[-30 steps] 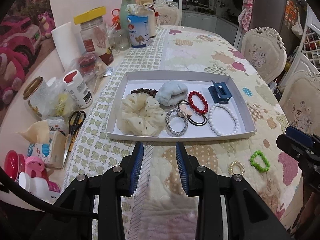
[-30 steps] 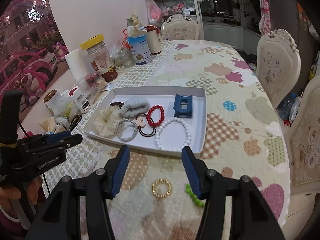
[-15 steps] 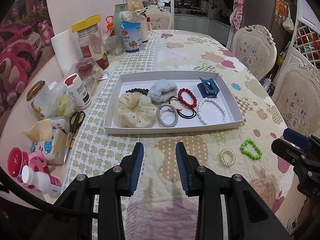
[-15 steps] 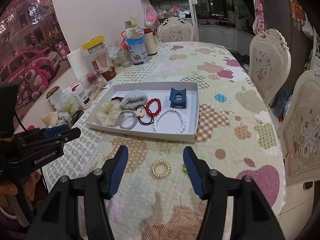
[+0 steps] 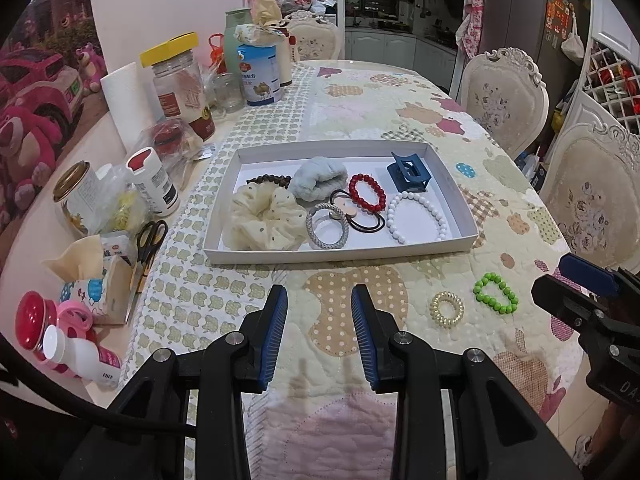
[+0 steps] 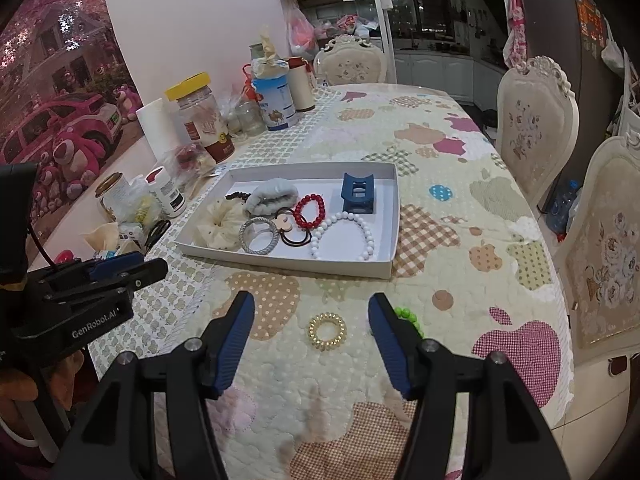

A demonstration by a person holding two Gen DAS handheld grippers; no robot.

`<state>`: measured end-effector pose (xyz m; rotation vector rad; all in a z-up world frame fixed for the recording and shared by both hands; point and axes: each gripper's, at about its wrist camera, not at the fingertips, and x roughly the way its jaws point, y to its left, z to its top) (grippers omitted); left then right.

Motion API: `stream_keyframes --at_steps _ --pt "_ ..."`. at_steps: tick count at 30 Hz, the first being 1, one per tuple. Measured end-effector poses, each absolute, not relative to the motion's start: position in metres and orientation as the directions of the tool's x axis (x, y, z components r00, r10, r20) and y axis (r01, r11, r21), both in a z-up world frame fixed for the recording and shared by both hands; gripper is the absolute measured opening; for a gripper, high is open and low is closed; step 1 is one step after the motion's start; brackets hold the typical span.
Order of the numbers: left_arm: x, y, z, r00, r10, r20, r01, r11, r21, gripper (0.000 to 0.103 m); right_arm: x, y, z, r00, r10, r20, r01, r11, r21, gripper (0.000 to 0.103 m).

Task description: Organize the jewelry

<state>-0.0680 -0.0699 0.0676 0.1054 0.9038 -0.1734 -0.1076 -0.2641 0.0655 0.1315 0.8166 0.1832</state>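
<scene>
A white tray (image 5: 460, 236) (image 6: 394, 216) on the quilted table holds a cream scrunchie (image 5: 264, 216), a pale blue scrunchie (image 5: 318, 178), red (image 5: 366, 192) and white bead bracelets (image 5: 416, 216), a blue claw clip (image 5: 408, 172) and hair ties. A gold coil hair tie (image 5: 447, 309) (image 6: 327, 330) and a green bead bracelet (image 5: 495, 293) (image 6: 408, 317) lie on the cloth in front of the tray. My left gripper (image 5: 319, 312) is open and empty, short of the tray. My right gripper (image 6: 311, 322) is open and empty, the coil tie between its fingers' line of sight.
Jars, bottles, a paper roll, scissors (image 5: 148, 240) and a tissue pack (image 5: 92, 276) crowd the table's left edge. Chairs (image 6: 532, 120) stand along the right side. The table's right edge drops off near the green bracelet.
Both grippers have pulled back from the tray and risen slightly. The tray and loose pieces now sit farther off. Both stay open.
</scene>
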Motion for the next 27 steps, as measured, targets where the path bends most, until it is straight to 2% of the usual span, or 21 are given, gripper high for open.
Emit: stream_keyframes --at_steps 27 --pt "-0.057 -0.072 0.054 0.576 -0.119 -0.809 0.205 0.979 0.002 0.023 -0.09 -0.26 0.057 0.643 0.223 -0.733 -0.124 0.974 0.188 0.063"
